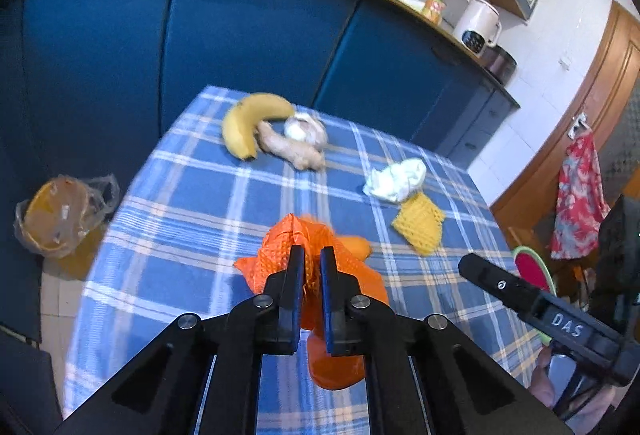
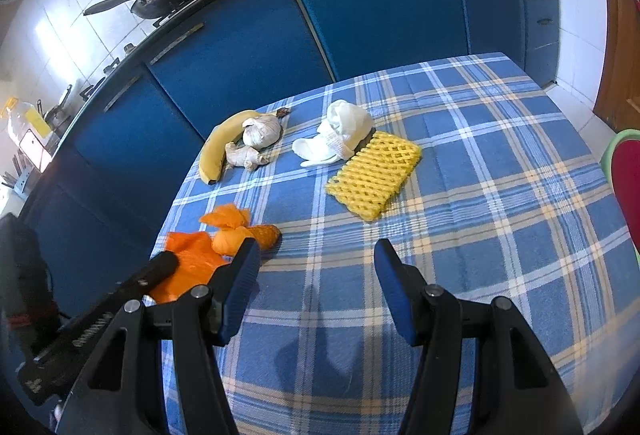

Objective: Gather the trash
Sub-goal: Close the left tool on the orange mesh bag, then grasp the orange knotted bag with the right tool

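Observation:
My left gripper [image 1: 312, 255] is shut on a crumpled orange plastic bag [image 1: 280, 255], pinched between its dark pads just above the checked tablecloth [image 1: 180, 219]. From the right wrist view the orange bag [image 2: 192, 259] lies at the table's left edge with the left gripper's finger [image 2: 160, 267] on it. A crumpled white tissue [image 2: 340, 133] and a yellow foam net [image 2: 374, 175] lie further back. My right gripper [image 2: 316, 259] hovers open over bare cloth, nothing between its fingers.
A banana [image 2: 222, 147], a garlic bulb [image 2: 262, 131] and a ginger piece [image 2: 244, 155] lie at the far left of the table. A bin lined with a plastic bag [image 1: 56, 215] stands on the floor left of the table. Blue cabinets [image 1: 240, 35] run behind.

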The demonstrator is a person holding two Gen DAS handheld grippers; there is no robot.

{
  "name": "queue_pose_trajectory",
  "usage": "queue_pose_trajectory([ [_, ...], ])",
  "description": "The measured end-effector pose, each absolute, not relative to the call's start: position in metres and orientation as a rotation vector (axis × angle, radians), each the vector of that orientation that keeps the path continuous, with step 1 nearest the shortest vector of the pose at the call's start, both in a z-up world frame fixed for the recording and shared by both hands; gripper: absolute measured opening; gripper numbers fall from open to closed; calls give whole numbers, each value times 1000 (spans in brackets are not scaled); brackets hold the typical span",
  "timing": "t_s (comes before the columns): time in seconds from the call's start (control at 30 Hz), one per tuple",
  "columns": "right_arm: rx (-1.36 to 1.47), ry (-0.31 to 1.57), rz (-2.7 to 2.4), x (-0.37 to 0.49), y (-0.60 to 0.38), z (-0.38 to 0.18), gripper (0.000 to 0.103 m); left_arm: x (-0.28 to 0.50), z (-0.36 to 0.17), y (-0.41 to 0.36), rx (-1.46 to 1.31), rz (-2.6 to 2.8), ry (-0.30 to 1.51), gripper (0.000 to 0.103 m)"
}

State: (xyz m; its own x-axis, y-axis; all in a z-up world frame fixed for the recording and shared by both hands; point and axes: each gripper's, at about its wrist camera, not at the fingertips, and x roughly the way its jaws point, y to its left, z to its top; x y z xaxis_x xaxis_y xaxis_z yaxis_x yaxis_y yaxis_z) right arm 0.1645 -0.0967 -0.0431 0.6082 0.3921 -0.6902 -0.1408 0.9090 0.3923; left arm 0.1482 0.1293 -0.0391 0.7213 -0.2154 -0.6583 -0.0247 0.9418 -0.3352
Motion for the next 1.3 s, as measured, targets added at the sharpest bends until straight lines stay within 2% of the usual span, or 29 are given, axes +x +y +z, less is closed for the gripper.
queue_pose_trajectory([
  [0.83, 185, 1004, 402, 200, -8, -82, 61, 135, -50, 193, -410, 66, 727, 8],
  [0.9, 181, 1009, 401, 203, -4, -85, 58, 135, -51, 194, -412, 67, 728, 8],
  [1.0, 165, 1007, 414, 204, 4, -88, 47, 134, -51, 193, -415, 65, 729, 8],
  [1.07, 165, 1008, 422, 204, 6, -88, 32, 134, -51, 192, -415, 61, 729, 8],
  [1.17, 156, 995, 445, 199, 9, -86, 25, 133, -49, 190, -415, 55, 727, 8],
  [1.3, 177, 995, 458, 195, 4, -83, 21, 130, -44, 185, -409, 44, 718, 8],
])
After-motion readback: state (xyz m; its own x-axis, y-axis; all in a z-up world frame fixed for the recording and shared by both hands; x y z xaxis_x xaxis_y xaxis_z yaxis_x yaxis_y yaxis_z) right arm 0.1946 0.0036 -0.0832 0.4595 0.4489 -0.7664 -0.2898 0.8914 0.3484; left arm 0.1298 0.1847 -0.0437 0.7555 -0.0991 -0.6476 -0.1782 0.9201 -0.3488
